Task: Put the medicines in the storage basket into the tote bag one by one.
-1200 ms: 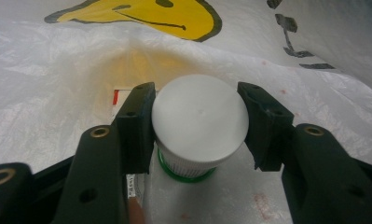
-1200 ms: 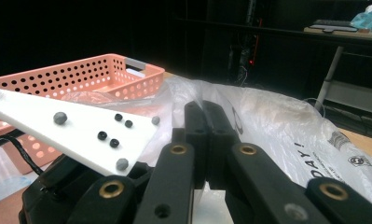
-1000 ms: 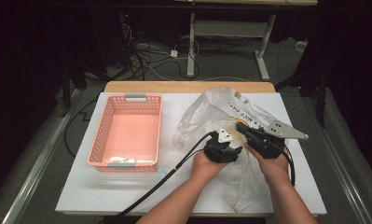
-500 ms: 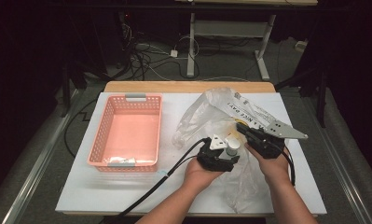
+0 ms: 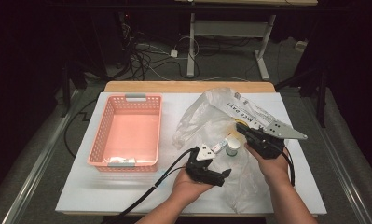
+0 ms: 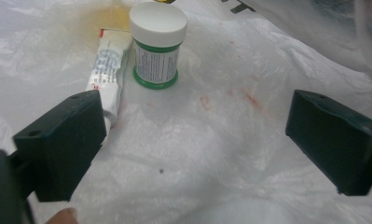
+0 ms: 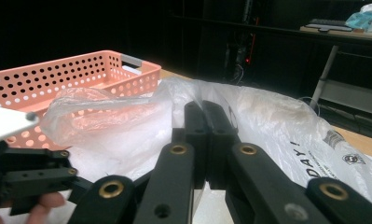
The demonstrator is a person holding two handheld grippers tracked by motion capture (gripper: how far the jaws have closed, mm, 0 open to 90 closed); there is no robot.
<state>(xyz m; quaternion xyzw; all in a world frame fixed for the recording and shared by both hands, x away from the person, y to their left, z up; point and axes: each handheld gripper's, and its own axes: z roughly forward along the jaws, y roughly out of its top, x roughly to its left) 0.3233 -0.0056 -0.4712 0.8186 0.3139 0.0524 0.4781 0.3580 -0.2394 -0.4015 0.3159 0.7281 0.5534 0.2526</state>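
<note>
A small jar (image 5: 232, 147) with a white lid and green label stands upright on a crumpled clear plastic bag (image 5: 207, 116). A white tube (image 5: 219, 143) lies right beside it. My left gripper (image 5: 219, 164) is open just short of them. In the left gripper view the jar (image 6: 158, 44) and tube (image 6: 110, 70) sit ahead of the wide-apart jaws of the left gripper (image 6: 197, 140), with the bag (image 6: 197, 177) beneath. My right gripper (image 5: 242, 127) is shut on the bag's film at the right. In its own view the right gripper (image 7: 204, 123) has its jaws pressed together against the bag (image 7: 277, 121).
A pink perforated basket (image 5: 99, 135) stands at the left of the white table (image 5: 127, 191), holding a small white item (image 5: 120, 160). The basket (image 7: 58, 74) shows behind the bag in the right gripper view. Cables and desk legs lie on the floor beyond the far edge.
My left gripper has drawn back toward the near edge, away from the bag's middle. The jar and tube now stand uncovered in front of it. The right gripper has stayed put.
</note>
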